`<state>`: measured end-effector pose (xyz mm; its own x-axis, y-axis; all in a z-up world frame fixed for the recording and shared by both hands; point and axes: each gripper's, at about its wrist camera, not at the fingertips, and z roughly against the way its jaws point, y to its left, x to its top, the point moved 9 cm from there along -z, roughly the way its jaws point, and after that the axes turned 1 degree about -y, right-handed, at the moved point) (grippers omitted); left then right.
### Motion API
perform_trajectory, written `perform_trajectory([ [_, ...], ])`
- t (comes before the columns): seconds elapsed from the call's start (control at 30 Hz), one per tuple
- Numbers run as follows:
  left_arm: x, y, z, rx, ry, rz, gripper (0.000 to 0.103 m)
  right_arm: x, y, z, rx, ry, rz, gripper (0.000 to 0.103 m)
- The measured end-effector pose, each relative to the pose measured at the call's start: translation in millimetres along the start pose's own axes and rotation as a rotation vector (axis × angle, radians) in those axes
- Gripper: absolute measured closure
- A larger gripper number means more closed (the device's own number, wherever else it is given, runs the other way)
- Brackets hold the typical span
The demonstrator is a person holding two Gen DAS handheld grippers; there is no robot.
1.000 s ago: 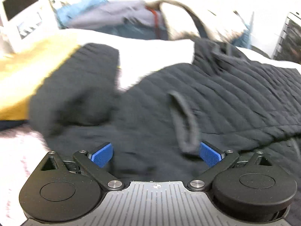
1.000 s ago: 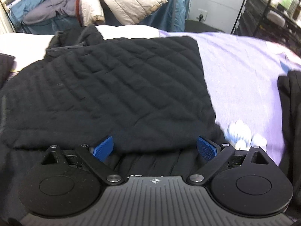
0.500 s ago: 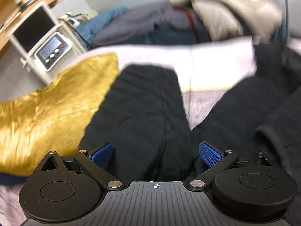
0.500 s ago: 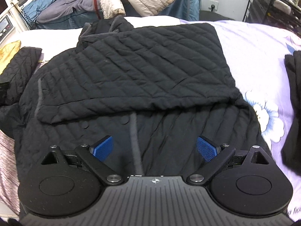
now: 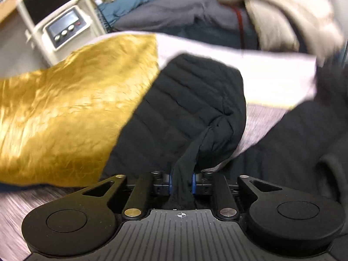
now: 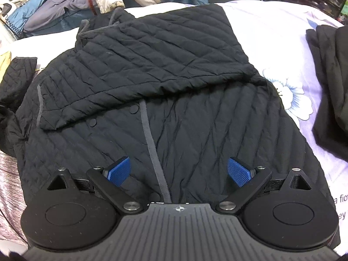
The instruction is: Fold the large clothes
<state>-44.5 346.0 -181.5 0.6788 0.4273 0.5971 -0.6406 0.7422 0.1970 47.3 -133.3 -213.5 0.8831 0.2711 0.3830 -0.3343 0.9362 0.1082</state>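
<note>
Now the left gripper (image 5: 182, 181) has just closed its jaws on the black quilted jacket's (image 6: 165, 100) outstretched sleeve (image 5: 187, 106) on the bed (image 6: 271, 21). Right gripper (image 6: 178, 169) hovers open above. Next, probably fold that sleeve across the body.

Bedroom: floral bedsheet (image 6: 282, 32), heaped clothes (image 6: 65, 6)

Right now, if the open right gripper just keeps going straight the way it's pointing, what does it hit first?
Most likely the black quilted jacket, near its grey front strip, which lies directly ahead of the right gripper; depth is hard to judge.
</note>
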Motion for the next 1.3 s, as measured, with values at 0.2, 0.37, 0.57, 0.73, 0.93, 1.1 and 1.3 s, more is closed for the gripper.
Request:
perform_trajectory([
  [0.2,20.0,-10.3,90.1,-0.228,-0.2,0.085,0.047,12.8,23.2,2.1,0.059,-0.033,0.041,0.007],
  [0.37,7.5,-85.2,145.7,-0.438,-0.283,-0.044,0.036,20.7,37.3,2.3,0.116,-0.043,0.057,0.007],
  [0.57,-57.7,-179.4,102.8,-0.477,-0.079,-0.28,0.002,21.0,28.1,-6.2,0.145,-0.012,-0.029,0.006],
  [0.73,-85.6,-191.2,87.8,-0.349,-0.075,-0.435,0.0,17.2,16.3,-9.5,0.172,0.0,-0.111,0.006],
  [0.93,-83.9,-166.6,125.2,-0.408,-0.146,-0.41,0.0,34.6,27.5,-10.1,0.28,-0.03,-0.042,0.007],
  [1.1,-106.6,-135.1,143.5,-0.353,-0.102,-0.295,0.0,71.8,52.3,-15.2,0.294,-0.113,0.075,0.007],
  [1.3,-150.7,-78.9,140.2,-0.239,0.01,-0.159,0.0,99.9,75.4,-54.7,0.345,-0.056,0.064,0.015],
])
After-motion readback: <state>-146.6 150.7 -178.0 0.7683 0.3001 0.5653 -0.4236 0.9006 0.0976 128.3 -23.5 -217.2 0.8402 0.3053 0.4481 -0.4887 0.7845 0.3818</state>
